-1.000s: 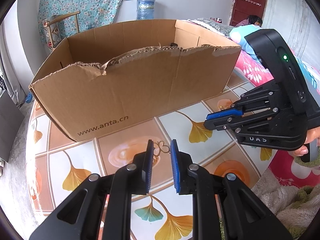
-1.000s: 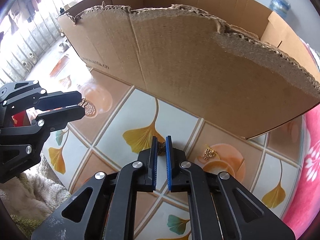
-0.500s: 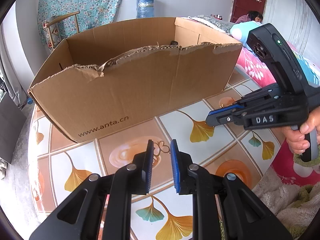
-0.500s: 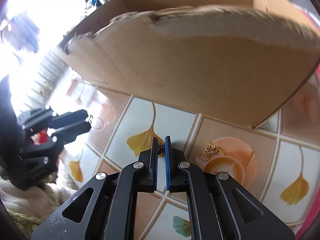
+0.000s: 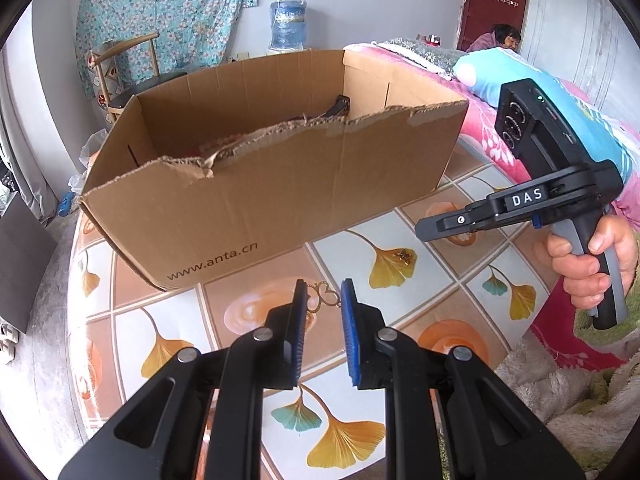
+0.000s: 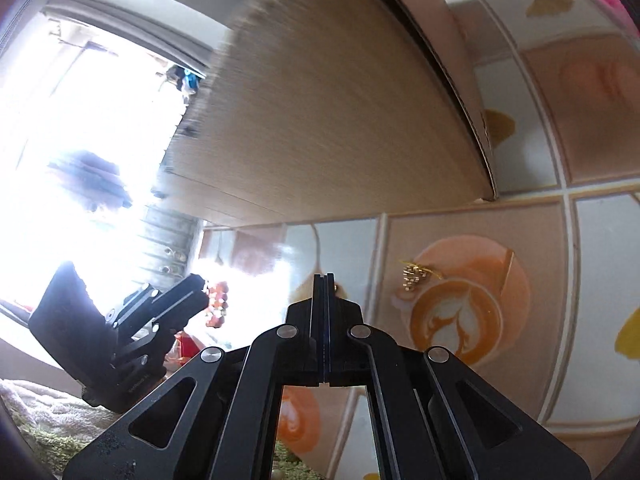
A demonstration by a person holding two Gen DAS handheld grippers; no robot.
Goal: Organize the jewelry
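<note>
Jewelry (image 5: 403,256) – three gold pieces; one cardboard box (image 5: 256,192).

My left gripper (image 5: 323,300) is matt black plastic with silvery metal pins, its pads (image 5: 349,332) ribbed blue rubber; my right gripper (image 6: 324,276) has the same matt black build, its casing faintly scuffed; the cardboard box (image 5: 256,192) is matt brown corrugated paperboard, its top edge torn and fuzzy; the tablecloth (image 5: 432,292) looks like smooth, glossy plastic, throwing back the window glare; the gold earring (image 6: 416,274) is shiny metal, as is the looped gold piece (image 5: 325,291); the blanket (image 5: 560,392) is shaggy, plush cloth; the chair (image 5: 120,56) is pale smooth wood.
</note>
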